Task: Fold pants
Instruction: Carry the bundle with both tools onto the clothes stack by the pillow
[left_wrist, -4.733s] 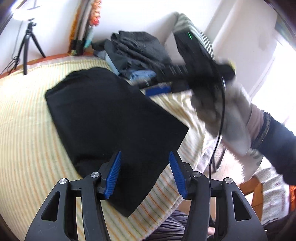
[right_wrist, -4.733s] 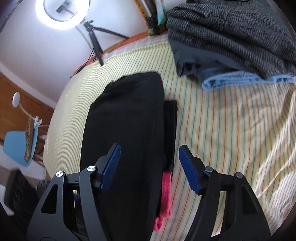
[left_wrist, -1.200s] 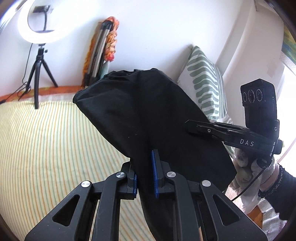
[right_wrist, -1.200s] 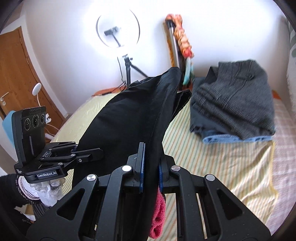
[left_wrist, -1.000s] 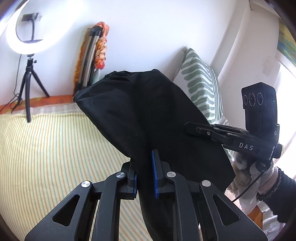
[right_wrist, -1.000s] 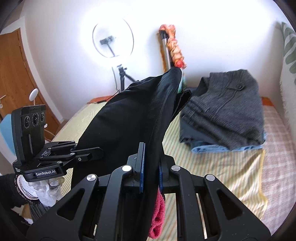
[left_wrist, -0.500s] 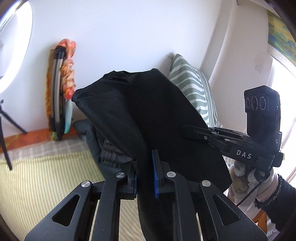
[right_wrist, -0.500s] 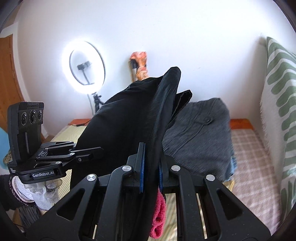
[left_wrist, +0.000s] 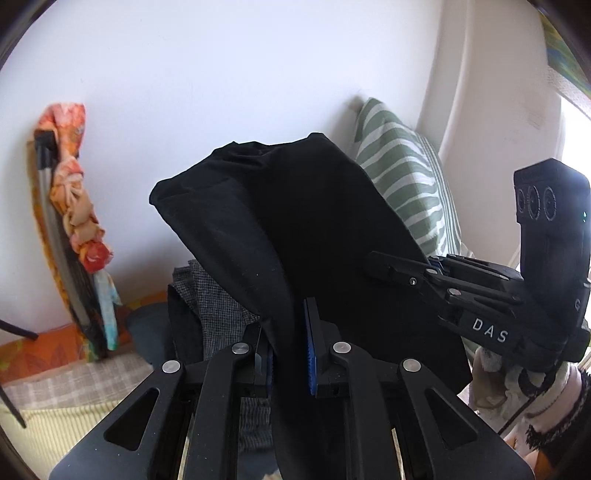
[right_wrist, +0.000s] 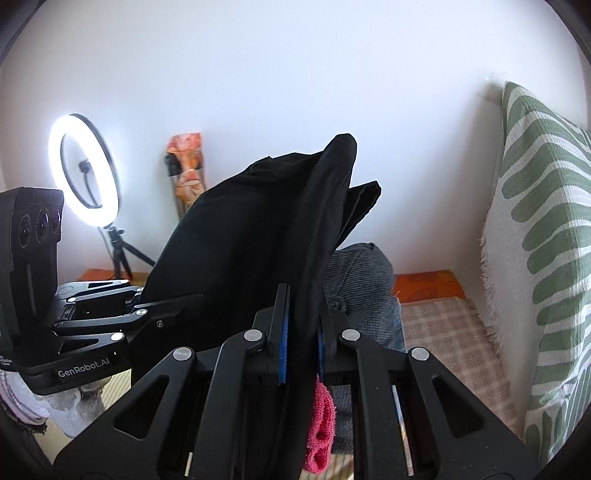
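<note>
The folded black pants (left_wrist: 306, 221) hang in the air between both grippers. My left gripper (left_wrist: 290, 350) is shut on one lower edge of the cloth. My right gripper (right_wrist: 301, 332) is shut on the other edge of the pants (right_wrist: 251, 240). A pink drawstring (right_wrist: 320, 432) dangles under the right jaws. The right gripper shows in the left wrist view (left_wrist: 406, 267), clamped on the cloth's right side. The left gripper shows in the right wrist view (right_wrist: 162, 306), at the cloth's left side.
A stack of folded grey garments (right_wrist: 358, 280) lies on the bed just behind the held pants, also in the left wrist view (left_wrist: 210, 295). A green-striped pillow (right_wrist: 543, 236) leans on the wall at right. A ring light (right_wrist: 83, 170) and a wrapped bundle (left_wrist: 70, 206) stand at left.
Both grippers took hold of the pants and lifted them off the striped bed. Over the last second they carried them right, towards the stack of grey garments and the pillow.
</note>
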